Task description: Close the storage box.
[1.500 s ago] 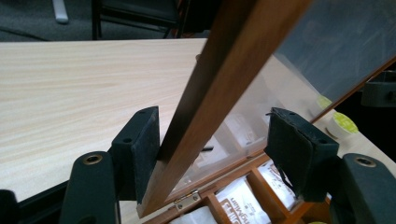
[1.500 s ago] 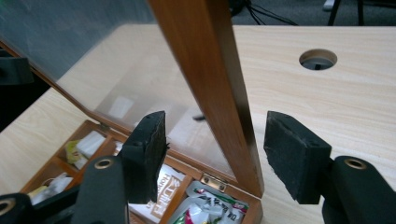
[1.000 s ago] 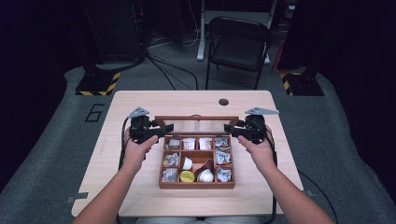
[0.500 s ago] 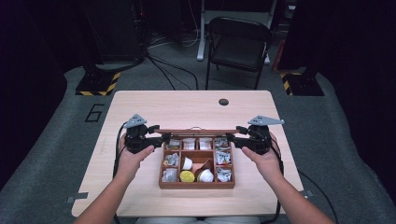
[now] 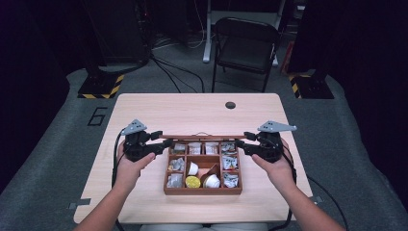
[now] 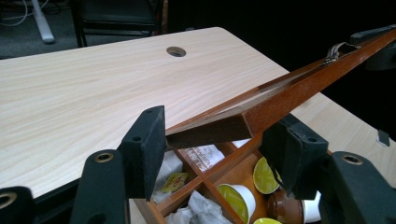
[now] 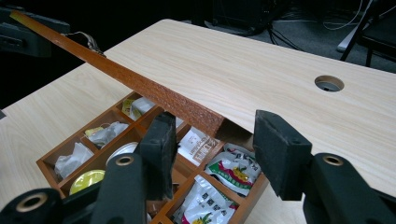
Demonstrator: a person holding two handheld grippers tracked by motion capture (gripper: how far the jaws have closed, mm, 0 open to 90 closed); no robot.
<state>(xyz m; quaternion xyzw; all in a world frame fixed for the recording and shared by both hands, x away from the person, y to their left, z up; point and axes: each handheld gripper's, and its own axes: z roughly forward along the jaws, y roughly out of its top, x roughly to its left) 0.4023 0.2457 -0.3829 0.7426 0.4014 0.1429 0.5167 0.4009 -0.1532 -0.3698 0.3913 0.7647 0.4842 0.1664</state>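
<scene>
Wooden table (image 5: 144, 110), box lid (image 5: 202, 137) lengthwise left-right, between both tongs

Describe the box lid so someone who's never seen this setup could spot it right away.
On the light wood table, find the brown compartment box of pods and sachets near the front edge. The lid is the long thin brown wooden panel raised over the box's far edge, its ends between the left gripper and right gripper. Unlike the box, it is flat, undivided, and carries a small metal clasp.
</scene>
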